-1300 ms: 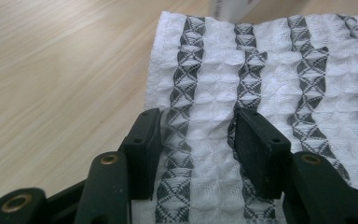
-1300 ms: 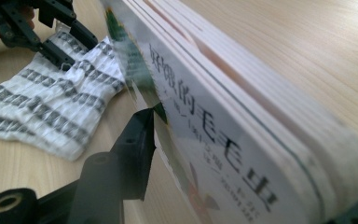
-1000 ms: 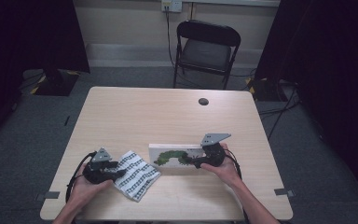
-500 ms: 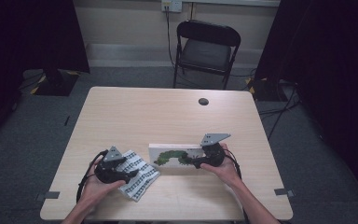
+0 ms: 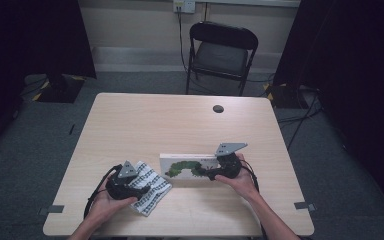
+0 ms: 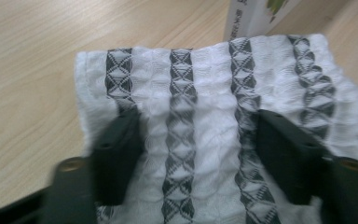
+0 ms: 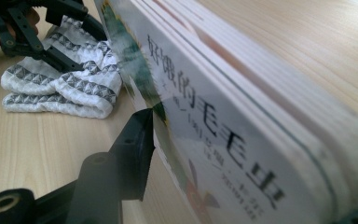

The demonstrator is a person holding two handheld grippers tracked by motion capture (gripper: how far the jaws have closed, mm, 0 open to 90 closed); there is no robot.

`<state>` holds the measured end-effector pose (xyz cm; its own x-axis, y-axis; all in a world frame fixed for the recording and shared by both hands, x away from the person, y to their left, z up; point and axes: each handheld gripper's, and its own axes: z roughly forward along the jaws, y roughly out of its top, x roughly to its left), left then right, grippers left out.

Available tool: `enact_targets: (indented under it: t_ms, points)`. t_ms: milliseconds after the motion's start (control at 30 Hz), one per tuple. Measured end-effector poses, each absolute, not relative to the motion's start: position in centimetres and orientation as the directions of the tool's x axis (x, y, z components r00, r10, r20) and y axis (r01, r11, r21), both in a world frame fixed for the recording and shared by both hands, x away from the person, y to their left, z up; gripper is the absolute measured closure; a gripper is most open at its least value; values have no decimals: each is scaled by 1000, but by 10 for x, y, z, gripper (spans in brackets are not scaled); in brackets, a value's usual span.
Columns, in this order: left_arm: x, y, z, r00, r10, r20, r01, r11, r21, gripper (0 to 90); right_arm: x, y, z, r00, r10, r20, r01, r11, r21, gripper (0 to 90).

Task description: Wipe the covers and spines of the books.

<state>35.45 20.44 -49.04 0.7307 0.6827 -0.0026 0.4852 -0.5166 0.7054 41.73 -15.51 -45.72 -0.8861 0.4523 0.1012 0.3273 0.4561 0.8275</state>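
A folded white cloth [image 5: 152,187] with dark woven stripes lies near the table's front left. My left gripper [image 5: 130,186] hangs over its left part. In the left gripper view the gripper [image 6: 198,135] is open, jaws spread wide above the cloth [image 6: 205,93] with nothing pinched. A thick picture book [image 5: 185,167] with a green caterpillar cover stands tilted on its edge just right of the cloth. My right gripper [image 5: 214,174] is shut on the book's right end. In the right gripper view the book [image 7: 242,107] sits between the jaws, and the cloth [image 7: 65,84] and left gripper [image 7: 51,23] lie beyond.
The wooden table [image 5: 180,125] has a small dark round cap [image 5: 218,108] near its far edge. A black folding chair [image 5: 220,55] stands behind the table. Cables trail from both grippers toward the front edge.
My left gripper has moved right from the table's bare left side onto the cloth. The right gripper and the book have stayed put.
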Motion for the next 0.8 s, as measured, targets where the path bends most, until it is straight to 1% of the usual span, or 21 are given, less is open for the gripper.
enact_targets:
  t_ms: [67,100,167,200,233,267,367,400,533,633,800]
  points:
    - [353,206,-490,732,681,-7,483,-513,709,506,417,-155,-457,-887,452,96,324,461,826,464]
    - [353,206,-490,728,685,-11,485,-504,714,538,417,-155,-457,-887,451,94,323,463,826,464]
    - [354,206,-489,724,689,-17,495,-503,709,641,417,-155,-457,-887,453,93,323,462,826,463]
    - [353,206,-488,723,690,-16,498,-505,705,673,417,-155,-457,-886,454,93,323,462,826,462]
    - [353,206,-487,724,689,-17,502,-509,699,742,417,-155,-457,-887,452,93,322,463,826,463]
    - [353,207,-486,727,686,-6,497,-521,693,771,417,-155,-457,-887,452,93,322,462,826,463]
    - [355,209,-487,723,690,-41,513,-496,700,800,417,-155,-457,-887,452,92,322,463,826,463]
    - [355,209,-487,714,697,-65,528,-475,704,807,417,-155,-457,-887,452,93,322,462,827,463]
    - [358,216,-485,694,713,-93,548,-440,712,813,418,-155,-457,-888,451,96,323,461,827,463]
    - [358,225,-478,667,733,-132,555,-371,745,815,418,-155,-457,-887,452,95,323,460,827,462]
    - [358,231,-462,637,758,-140,535,-305,788,816,418,-155,-457,-885,455,101,328,455,828,463]
